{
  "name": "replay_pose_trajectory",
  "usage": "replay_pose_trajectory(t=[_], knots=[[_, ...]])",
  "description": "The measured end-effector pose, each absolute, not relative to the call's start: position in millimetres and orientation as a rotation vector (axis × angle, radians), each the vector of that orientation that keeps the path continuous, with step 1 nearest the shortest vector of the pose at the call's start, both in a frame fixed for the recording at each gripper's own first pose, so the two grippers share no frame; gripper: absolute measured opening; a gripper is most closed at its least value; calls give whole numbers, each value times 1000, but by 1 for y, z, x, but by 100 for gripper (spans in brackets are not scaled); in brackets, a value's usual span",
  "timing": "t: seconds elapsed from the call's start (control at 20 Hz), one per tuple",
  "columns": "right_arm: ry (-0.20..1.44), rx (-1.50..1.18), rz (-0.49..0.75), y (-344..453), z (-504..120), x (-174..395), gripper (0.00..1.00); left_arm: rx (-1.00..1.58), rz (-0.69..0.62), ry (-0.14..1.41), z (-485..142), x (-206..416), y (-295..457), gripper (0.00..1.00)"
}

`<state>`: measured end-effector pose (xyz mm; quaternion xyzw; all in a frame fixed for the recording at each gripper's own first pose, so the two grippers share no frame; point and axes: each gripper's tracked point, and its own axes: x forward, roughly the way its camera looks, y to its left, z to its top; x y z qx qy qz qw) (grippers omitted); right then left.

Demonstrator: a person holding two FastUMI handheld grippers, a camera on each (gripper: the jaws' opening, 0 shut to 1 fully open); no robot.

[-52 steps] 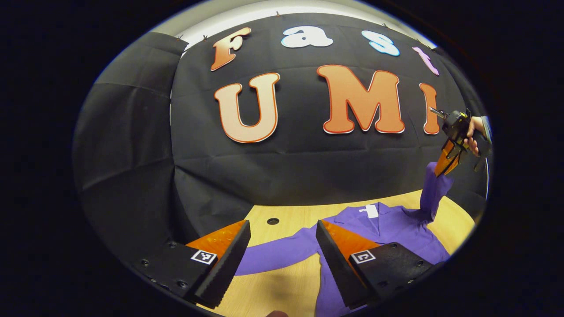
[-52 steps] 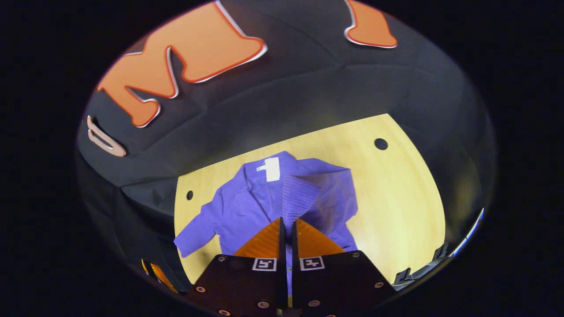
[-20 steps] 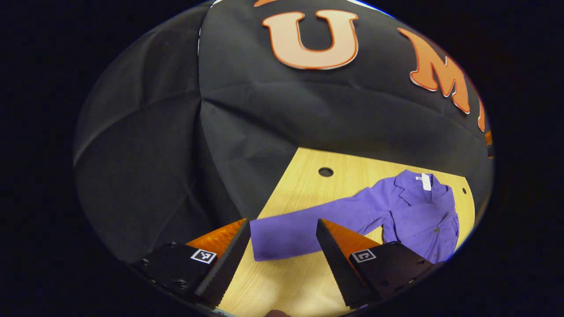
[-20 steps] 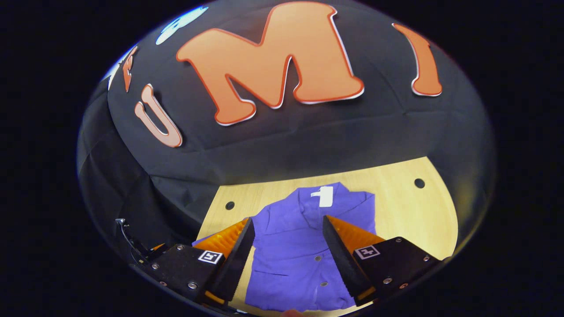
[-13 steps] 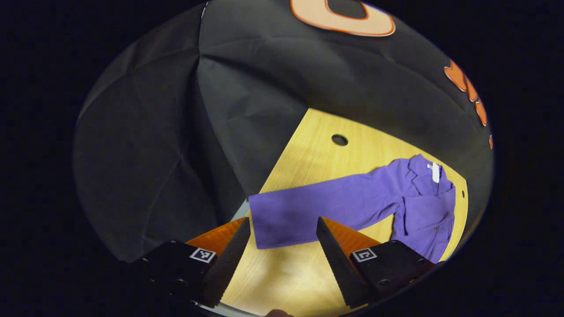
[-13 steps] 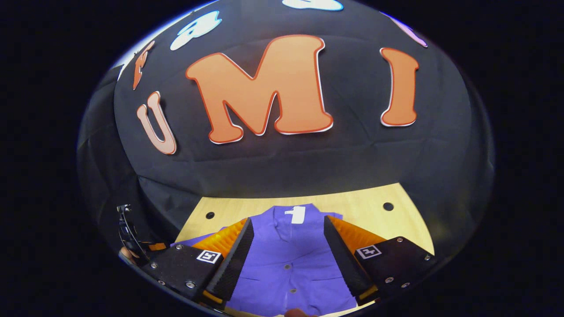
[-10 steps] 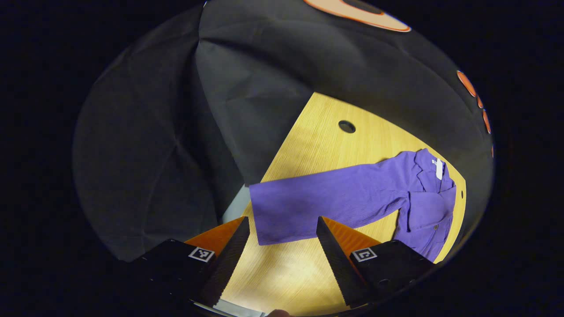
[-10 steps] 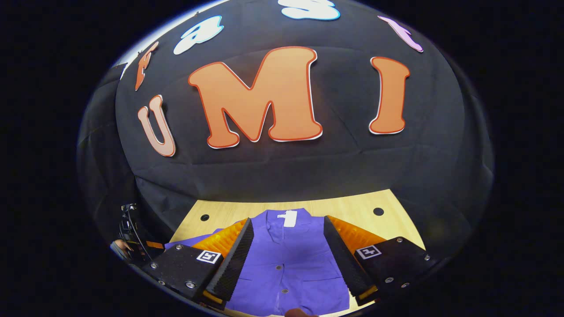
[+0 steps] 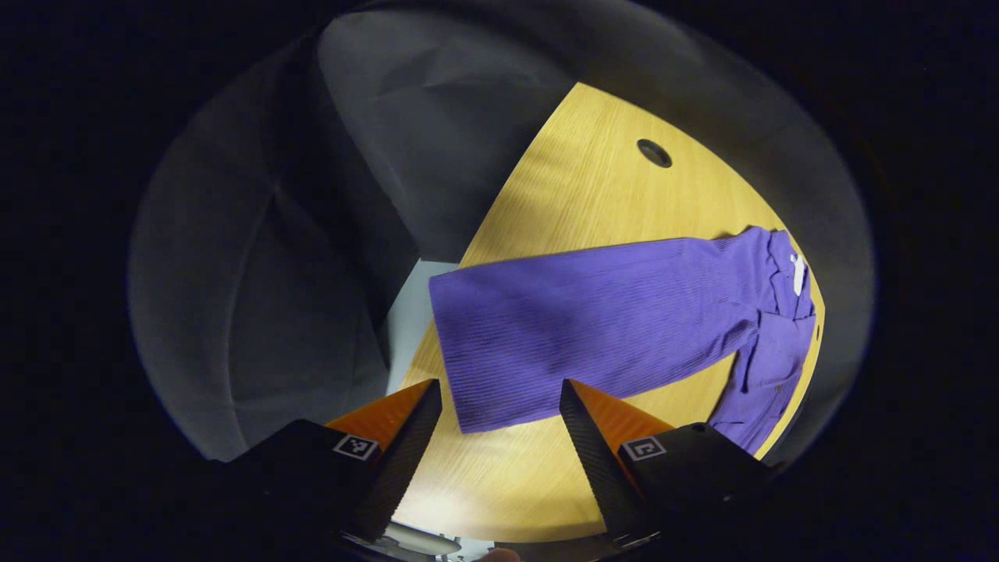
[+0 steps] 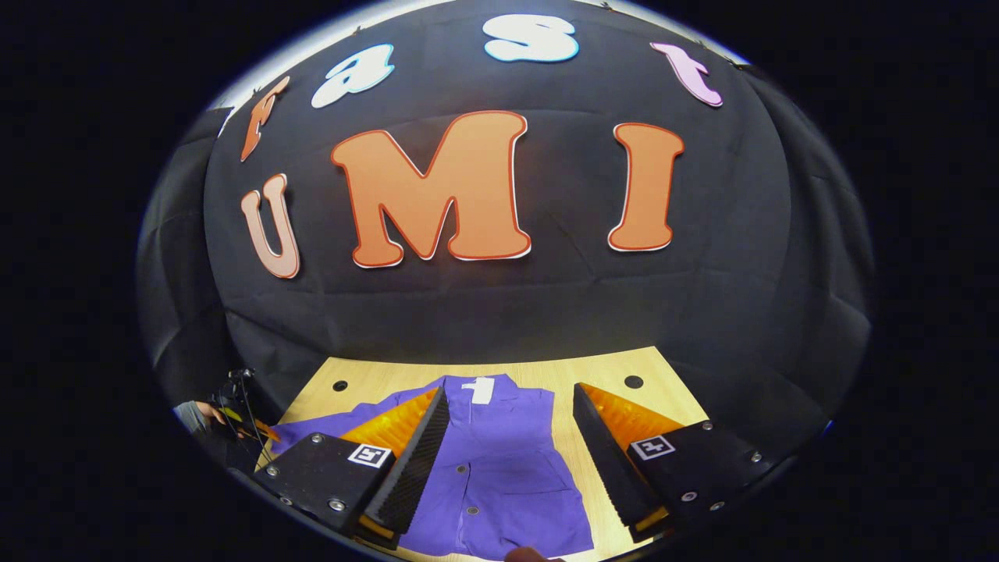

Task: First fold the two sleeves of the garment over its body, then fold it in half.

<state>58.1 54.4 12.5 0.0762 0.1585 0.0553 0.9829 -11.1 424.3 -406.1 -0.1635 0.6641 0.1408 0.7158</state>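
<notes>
While the purple jacket lay flat on the wooden table, collar toward the far wall, its left sleeve stretched out across the tabletop, cuff at the table's left edge. The left gripper hovered just above that cuff, fingers spread apart and holding nothing. In the right gripper view, the right gripper hung over the jacket's body, fingers likewise apart and empty. A hand with the left gripper showed at the far left of that view.
</notes>
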Motion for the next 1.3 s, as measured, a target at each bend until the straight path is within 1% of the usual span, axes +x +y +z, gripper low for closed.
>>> replay_pose_trajectory(t=[0.15, 0.2, 0.25, 0.3, 0.35, 0.45, 0.55, 0.6, 0.65, 0.7, 0.75, 0.8, 0.85, 0.9, 0.95, 1.05, 1.1, 1.15, 1.2, 1.25, 1.3], knots=[[298, 136, 96, 44, 15, 53, 95, -401, 326, 1495, -423, -11, 427, 96], [296, 131, 93, 43, 15, 51, 100, -412, 333, 1499, -427, -12, 428, 94], [293, 130, 98, 43, 15, 50, 100, -416, 342, 1499, -429, -11, 428, 92], [298, 126, 98, 42, 13, 50, 95, -420, 354, 1495, -432, -9, 430, 91], [300, 121, 102, 42, 11, 49, 95, -424, 357, 1500, -434, -9, 430, 88], [300, 104, 109, 41, 10, 49, 95, -409, 373, 1499, -435, -6, 434, 87], [300, 89, 119, 40, 9, 51, 95, -374, 416, 1525, -436, -10, 441, 78], [300, 84, 120, 40, 8, 50, 95, -370, 415, 1525, -437, -8, 440, 70], [302, 82, 121, 37, 6, 51, 100, -369, 406, 1524, -436, -7, 438, 63], [305, 84, 121, 35, 4, 52, 95, -373, 407, 1518, -434, -4, 436, 54], [310, 89, 121, 33, 2, 51, 95, -379, 409, 1516, -433, -1, 433, 42], [312, 96, 124, 31, -1, 52, 95, -389, 406, 1512, -437, 1, 429, 35], [315, 101, 123, 26, -3, 53, 95, -392, 417, 1515, -436, 2, 426, 22], [313, 104, 126, 23, -2, 52, 95, -400, 414, 1516, -435, 1, 422, 13], [313, 105, 122, 17, -4, 53, 95, -409, 405, 1508, -431, 2, 419, 9], [309, 115, 122, 10, -4, 53, 95, -377, 382, 1481, -414, 9, 414, 6], [316, 122, 123, 5, -7, 54, 100, -358, 367, 1469, -404, 15, 408, 7], [313, 125, 129, 3, -7, 53, 95, -342, 342, 1459, -396, 19, 402, 6], [311, 120, 124, -3, -8, 56, 100, -323, 320, 1446, -386, 25, 393, 7], [306, 110, 121, -7, -9, 57, 100, -303, 299, 1432, -375, 31, 384, 6], [301, 99, 119, -10, -9, 58, 95, -285, 276, 1421, -361, 38, 374, 7]])
